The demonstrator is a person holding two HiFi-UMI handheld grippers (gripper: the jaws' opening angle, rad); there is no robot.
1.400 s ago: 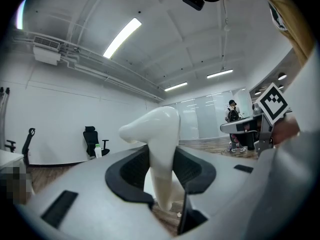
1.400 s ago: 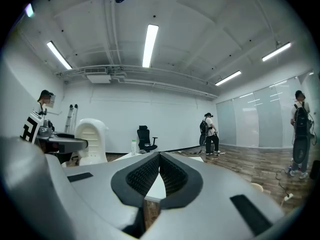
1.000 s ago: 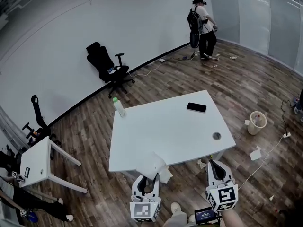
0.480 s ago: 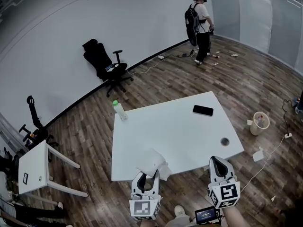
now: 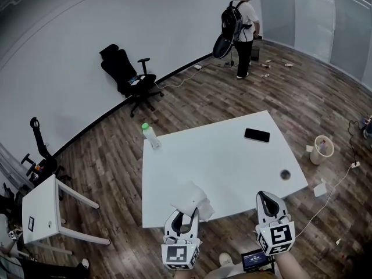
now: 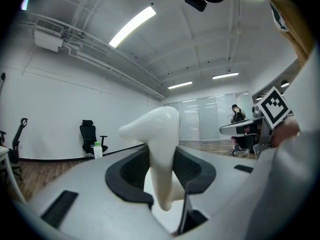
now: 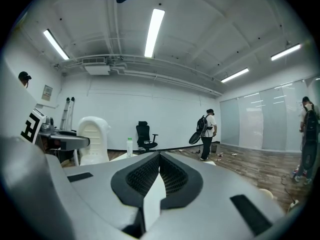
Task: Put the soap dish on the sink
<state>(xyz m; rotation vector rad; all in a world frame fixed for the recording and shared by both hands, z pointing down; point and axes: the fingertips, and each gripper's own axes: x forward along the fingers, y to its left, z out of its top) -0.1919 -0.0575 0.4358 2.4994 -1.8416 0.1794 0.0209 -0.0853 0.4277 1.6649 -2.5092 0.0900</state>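
My left gripper [image 5: 186, 215] is shut on the white soap dish [image 5: 192, 200], which stands up between its pads above the near edge of the white table [image 5: 221, 156]. In the left gripper view the soap dish [image 6: 159, 144] fills the gap between the black pads and rises over them. My right gripper [image 5: 268, 202] is level with the left one, just short of the table's near edge, jaws shut with nothing in them [image 7: 159, 160]. From the right gripper view the soap dish [image 7: 93, 139] shows at the left.
On the table stand a green-capped bottle [image 5: 151, 136] at the far left corner, a black phone [image 5: 257, 135] and a cable hole [image 5: 285, 174]. A black office chair [image 5: 125, 74] and a person with a backpack [image 5: 238, 28] are by the far wall. A small white table [image 5: 43, 205] is at the left, a bin [image 5: 321, 149] at the right.
Both grippers have moved forward up to the table's near edge, the soap dish still in the left one. The person at the back has shifted a little to the left.
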